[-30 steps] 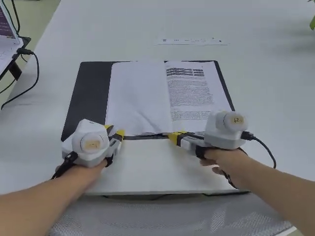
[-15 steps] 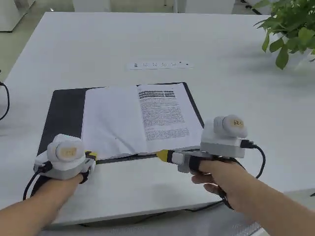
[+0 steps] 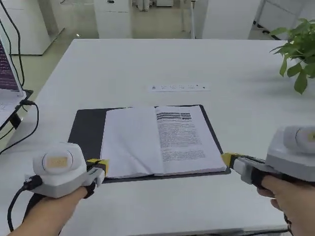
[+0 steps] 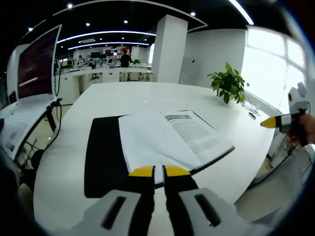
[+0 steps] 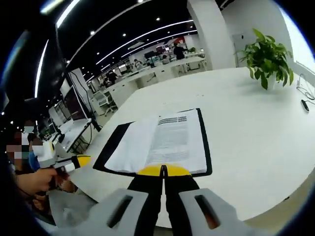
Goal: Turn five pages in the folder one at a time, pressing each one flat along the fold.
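Note:
The folder (image 3: 86, 130) lies open on the white table, black cover showing at its left. A blank white page (image 3: 130, 142) lies on the left and a printed page (image 3: 184, 137) on the right, both flat. My left gripper (image 3: 98, 164) is shut and empty, its yellow tips at the front left corner of the blank page (image 4: 147, 142). My right gripper (image 3: 227, 160) is shut and empty too, tips beside the folder's front right corner. In the right gripper view the shut tips (image 5: 163, 170) point at the folder's (image 5: 157, 140) near edge.
A white power strip (image 3: 178, 88) lies behind the folder. A potted plant (image 3: 298, 49) stands at the far right. A laptop (image 3: 6, 69) and a black cable (image 3: 27, 123) sit past the table's left edge. The table's front edge is close to both hands.
The head camera has lifted and shifted. My right gripper has moved right from under the printed page to the folder's front right corner. My left gripper has drifted left along the front edge.

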Motion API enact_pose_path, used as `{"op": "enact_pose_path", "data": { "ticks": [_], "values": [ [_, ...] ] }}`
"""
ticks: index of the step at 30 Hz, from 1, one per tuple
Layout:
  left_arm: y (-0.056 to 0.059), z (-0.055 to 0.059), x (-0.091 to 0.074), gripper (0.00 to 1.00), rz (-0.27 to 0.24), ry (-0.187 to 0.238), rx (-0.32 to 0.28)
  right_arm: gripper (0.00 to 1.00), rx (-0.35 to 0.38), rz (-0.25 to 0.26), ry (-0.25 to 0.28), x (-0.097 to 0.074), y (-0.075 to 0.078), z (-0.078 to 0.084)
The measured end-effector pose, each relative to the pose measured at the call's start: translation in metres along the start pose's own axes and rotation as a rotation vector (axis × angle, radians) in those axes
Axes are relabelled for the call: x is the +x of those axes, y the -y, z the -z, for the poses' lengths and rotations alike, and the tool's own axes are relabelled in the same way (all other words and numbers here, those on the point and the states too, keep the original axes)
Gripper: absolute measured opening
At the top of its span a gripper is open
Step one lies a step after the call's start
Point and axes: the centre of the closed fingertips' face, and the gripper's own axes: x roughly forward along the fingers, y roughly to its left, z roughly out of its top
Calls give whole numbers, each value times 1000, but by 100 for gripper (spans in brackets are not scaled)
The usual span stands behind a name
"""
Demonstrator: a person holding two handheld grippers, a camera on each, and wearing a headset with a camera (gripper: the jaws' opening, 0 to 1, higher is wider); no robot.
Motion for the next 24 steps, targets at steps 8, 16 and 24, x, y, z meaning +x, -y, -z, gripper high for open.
{"op": "enact_pose_path", "data": {
  "ticks": [8,16,24],
  "values": [
    [-2,-16,-37,82,-62,45,-69,55,-14,59,87,-15,16,-15],
    [6,-16,-61,99,-69,64,33,99,-46,75,113,-16,24,-5],
    [1,-13,-69,99,-90,52,51,100,-32,19,87,-10,17,3]
  ]
}}
